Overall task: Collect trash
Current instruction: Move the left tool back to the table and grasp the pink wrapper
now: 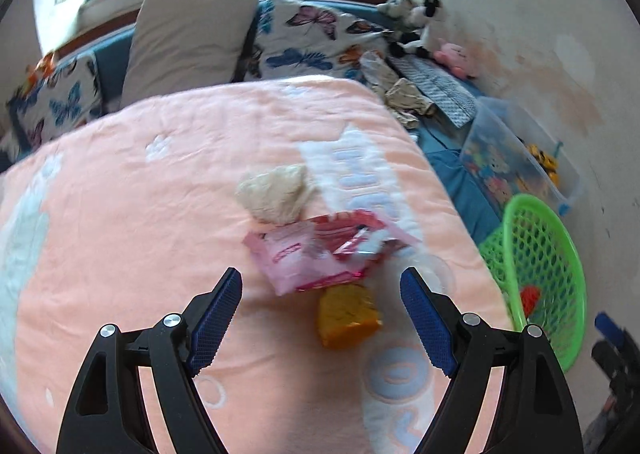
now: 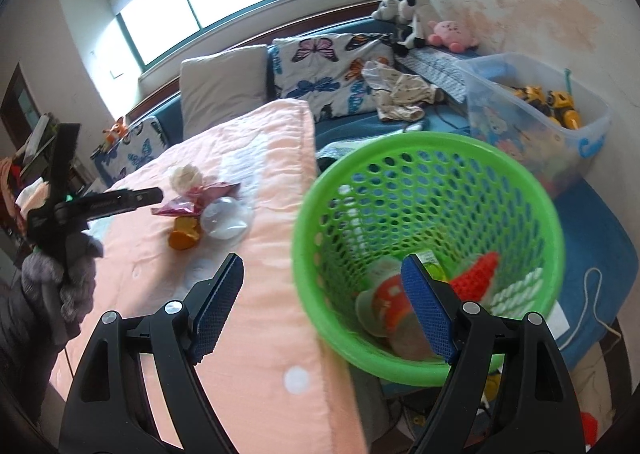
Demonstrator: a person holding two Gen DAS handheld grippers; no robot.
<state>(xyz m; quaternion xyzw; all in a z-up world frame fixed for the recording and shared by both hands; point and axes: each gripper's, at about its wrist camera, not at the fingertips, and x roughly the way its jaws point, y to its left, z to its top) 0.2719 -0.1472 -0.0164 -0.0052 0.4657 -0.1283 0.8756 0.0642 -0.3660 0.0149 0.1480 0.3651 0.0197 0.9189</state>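
On the peach blanket (image 1: pixel 140 194) lies a pile of trash: a crumpled beige tissue (image 1: pixel 274 192), a pink and red wrapper (image 1: pixel 320 250), an orange wrapper (image 1: pixel 346 314) and a clear plastic lid (image 2: pixel 226 220). My left gripper (image 1: pixel 321 314) is open, its jaws on either side of the orange wrapper, just short of the pink one. My right gripper (image 2: pixel 322 302) is open and empty over the near rim of the green mesh basket (image 2: pixel 424 158), which holds several pieces of trash (image 2: pixel 386 306). The left gripper also shows in the right wrist view (image 2: pixel 120 200). The pile shows there too (image 2: pixel 192 210).
Pillows (image 1: pixel 188 42) and a butterfly cushion (image 1: pixel 304 42) lie at the bed's head. Plush toys (image 2: pixel 408 10), loose clothes (image 2: pixel 400 94) and a clear toy bin (image 2: pixel 536 114) line the wall side. The basket also shows in the left wrist view (image 1: pixel 536 274) at the blanket's right edge.
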